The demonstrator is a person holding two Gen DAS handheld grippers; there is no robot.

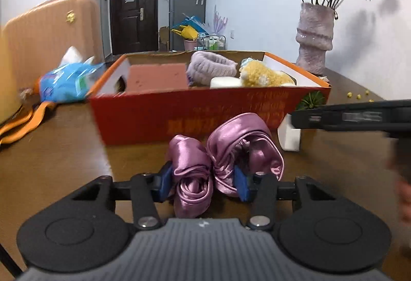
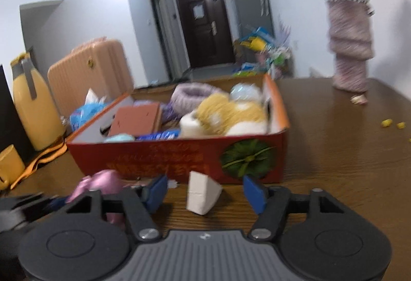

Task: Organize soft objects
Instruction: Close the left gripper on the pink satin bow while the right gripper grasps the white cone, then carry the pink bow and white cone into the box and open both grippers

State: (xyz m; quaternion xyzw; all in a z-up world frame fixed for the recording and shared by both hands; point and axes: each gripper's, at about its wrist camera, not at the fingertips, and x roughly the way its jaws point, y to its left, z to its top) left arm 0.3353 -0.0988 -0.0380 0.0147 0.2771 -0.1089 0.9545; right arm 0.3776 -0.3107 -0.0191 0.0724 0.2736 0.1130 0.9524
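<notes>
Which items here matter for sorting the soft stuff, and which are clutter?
Job: pink satin scrunchie clamped in left gripper; white sponge wedge between open right gripper fingers; red box.

Clutter: vase, suitcase, yellow jug, tissue pack.

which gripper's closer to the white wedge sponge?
Right. The right gripper is open with the white wedge sponge between its fingers; the left gripper sits to its left, shut on the satin scrunchie.
</notes>
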